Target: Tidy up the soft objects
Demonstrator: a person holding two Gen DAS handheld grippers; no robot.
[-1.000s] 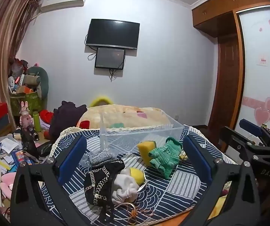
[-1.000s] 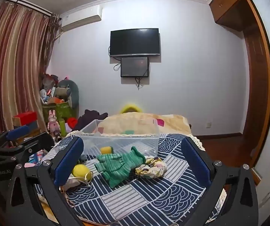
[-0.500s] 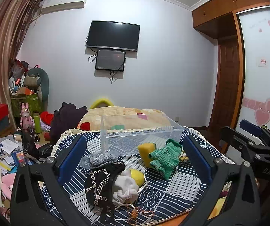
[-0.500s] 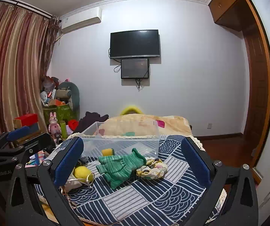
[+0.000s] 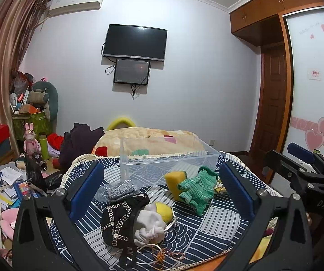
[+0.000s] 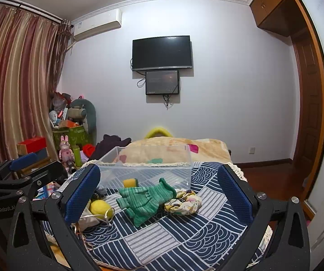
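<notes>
Soft things lie on a blue patterned cloth (image 5: 209, 230) before a clear plastic bin (image 5: 168, 158). There is a green knit glove (image 5: 198, 187), a yellow sponge (image 5: 173, 179), a black pouch with a chain (image 5: 121, 216), a white drawstring bag (image 5: 149, 225), a yellow ball (image 5: 164, 207) and a grey fabric piece (image 5: 121, 188). My left gripper (image 5: 162, 192) is open and empty above them. My right gripper (image 6: 159, 192) is open and empty, with the glove (image 6: 146, 199), a floral cloth (image 6: 184, 201), the ball (image 6: 99, 206) and the bin (image 6: 148, 169) ahead.
A beige blanket (image 5: 148, 140) lies behind the bin. Clutter, boxes and a pink rabbit toy (image 5: 30, 137) fill the left side. A TV (image 5: 134, 41) hangs on the far wall. A wooden door (image 5: 272, 103) and wardrobe stand at right.
Both grippers have tilted or risen slightly, so the scene sits a little lower in both views. Nothing on the cloth has moved.
</notes>
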